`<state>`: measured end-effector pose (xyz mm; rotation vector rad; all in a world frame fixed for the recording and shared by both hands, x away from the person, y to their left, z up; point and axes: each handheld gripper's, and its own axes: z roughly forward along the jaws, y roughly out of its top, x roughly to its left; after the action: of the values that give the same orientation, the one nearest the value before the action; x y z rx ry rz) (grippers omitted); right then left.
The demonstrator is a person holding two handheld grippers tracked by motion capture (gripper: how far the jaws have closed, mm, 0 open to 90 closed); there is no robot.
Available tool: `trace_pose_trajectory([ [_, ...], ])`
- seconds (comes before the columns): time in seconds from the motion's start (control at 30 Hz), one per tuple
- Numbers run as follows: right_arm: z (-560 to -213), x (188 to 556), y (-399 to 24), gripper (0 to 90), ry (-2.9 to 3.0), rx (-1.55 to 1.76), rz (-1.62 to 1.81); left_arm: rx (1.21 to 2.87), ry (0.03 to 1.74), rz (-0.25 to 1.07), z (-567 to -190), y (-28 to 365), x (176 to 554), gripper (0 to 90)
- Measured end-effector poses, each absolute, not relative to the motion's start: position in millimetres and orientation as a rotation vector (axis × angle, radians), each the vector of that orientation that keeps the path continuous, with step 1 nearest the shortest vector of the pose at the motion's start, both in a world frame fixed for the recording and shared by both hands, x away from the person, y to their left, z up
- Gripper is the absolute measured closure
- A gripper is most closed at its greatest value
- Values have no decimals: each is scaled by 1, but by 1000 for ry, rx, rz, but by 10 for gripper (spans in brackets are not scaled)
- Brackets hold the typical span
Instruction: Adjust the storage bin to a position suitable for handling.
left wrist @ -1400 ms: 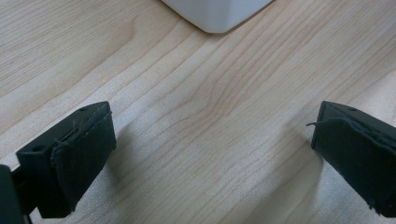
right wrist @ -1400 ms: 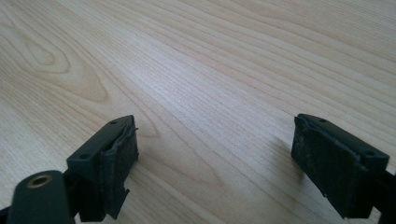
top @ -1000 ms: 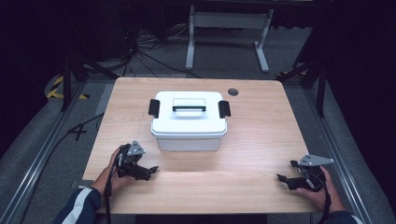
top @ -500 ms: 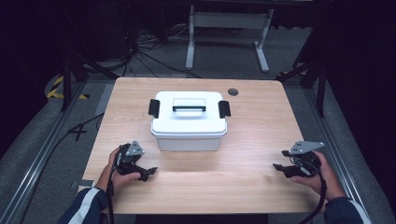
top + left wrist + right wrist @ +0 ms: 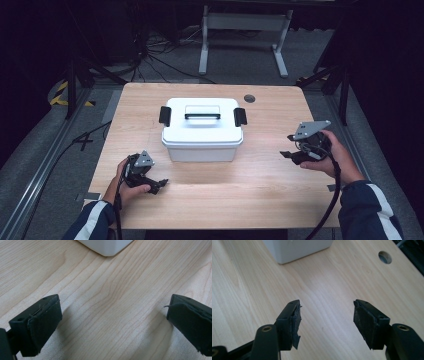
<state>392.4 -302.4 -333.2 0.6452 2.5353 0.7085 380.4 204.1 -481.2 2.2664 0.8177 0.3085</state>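
The left gripper (image 5: 159, 182) rests low on the tabletop (image 5: 260, 190), fingers (image 5: 37, 325) released wide and empty. The white box (image 5: 202, 131) stands in the middle, lid on, latches shut. The right gripper (image 5: 289, 151) has lifted and come nearer the box, fingers (image 5: 291, 322) closing partly on nothing; probably it goes for the right latch (image 5: 240, 116).

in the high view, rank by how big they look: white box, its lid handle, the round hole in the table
1. white box
2. lid handle
3. round hole, clearly the smallest; it lies a little farther from the camera, though that hardly alters the order.
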Motion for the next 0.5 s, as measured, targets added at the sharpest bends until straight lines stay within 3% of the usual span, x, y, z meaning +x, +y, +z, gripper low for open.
trace_pose_trajectory([
  [0.5,-289,421,-237,410,2586,401,634,2267,817,306,-481,204,381,2],
])
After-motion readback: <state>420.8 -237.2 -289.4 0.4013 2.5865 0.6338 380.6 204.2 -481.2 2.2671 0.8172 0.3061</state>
